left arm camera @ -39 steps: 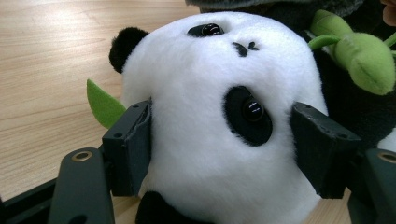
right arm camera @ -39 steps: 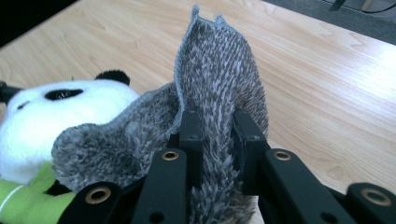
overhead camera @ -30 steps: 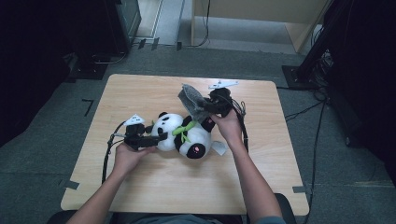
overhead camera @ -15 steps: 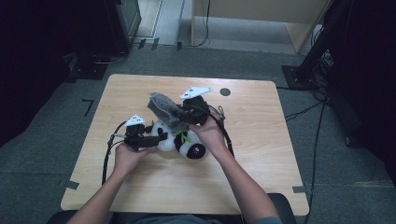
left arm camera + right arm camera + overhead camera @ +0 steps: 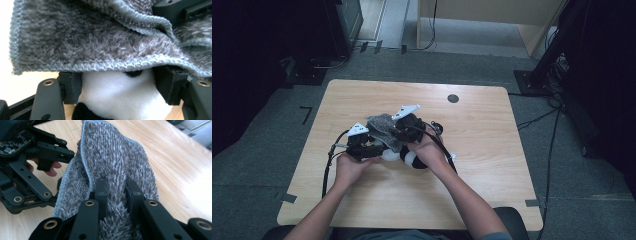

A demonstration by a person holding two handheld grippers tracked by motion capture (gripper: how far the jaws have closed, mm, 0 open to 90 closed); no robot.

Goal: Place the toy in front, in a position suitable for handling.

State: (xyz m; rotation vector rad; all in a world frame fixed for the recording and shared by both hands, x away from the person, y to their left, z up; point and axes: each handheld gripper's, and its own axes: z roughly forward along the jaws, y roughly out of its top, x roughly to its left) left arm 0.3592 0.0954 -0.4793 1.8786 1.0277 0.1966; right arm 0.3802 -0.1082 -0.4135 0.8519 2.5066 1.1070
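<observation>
A grey fleece cloth [image 5: 82, 42] is draped over a white plush panda [image 5: 120, 96], which is clamped between the left gripper [image 5: 120, 86] jaws, just closing.

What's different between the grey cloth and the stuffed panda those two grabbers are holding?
The grey cloth is flat, shaggy and one colour; the stuffed panda is plump, smooth and black and white. The cloth hangs draped over the panda, which lies on the table. The right gripper pinches a fold of the cloth, while the left gripper has the panda's head between its jaws, which have just been closing. Both are soft.
</observation>
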